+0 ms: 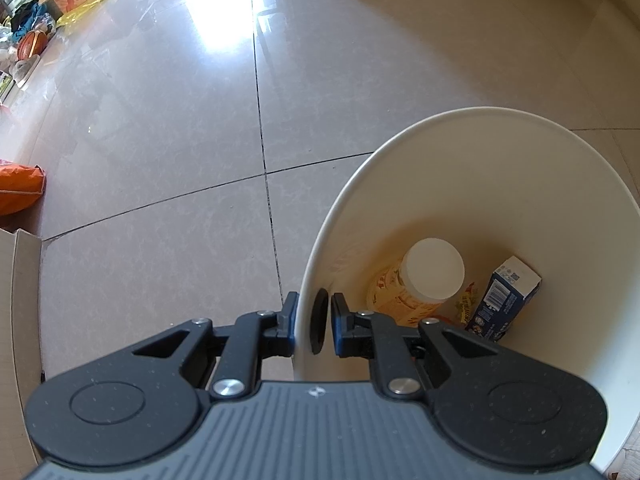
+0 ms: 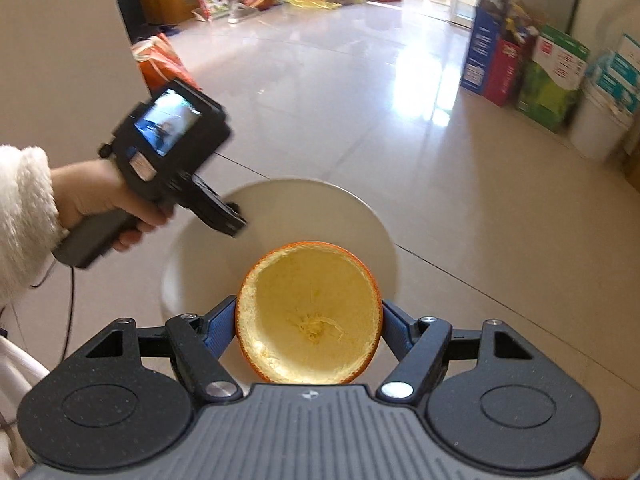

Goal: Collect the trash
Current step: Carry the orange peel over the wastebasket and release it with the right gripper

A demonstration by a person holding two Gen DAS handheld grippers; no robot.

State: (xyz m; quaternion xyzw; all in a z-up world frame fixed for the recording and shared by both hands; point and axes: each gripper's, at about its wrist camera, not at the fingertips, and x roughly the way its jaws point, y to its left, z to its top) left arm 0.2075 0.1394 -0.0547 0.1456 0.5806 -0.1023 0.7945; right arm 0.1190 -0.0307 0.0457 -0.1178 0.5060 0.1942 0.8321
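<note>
The left gripper (image 1: 312,326) is clenched on the white bin (image 1: 472,120) rim; the right gripper (image 2: 308,330) grasps a hollowed orange peel (image 2: 308,312) at lower centre, above the bin. Centre it over the opening before releasing

White bin (image 1: 500,184), orange peel (image 2: 308,320) pale yellow inside, beige floor (image 1: 160,160)

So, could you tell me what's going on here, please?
A person is collecting trash with two handheld grippers. The left gripper is clamped on the rim of a white bin, which already holds a jar and a carton. The right gripper holds a hollowed orange peel above the bin.
</note>
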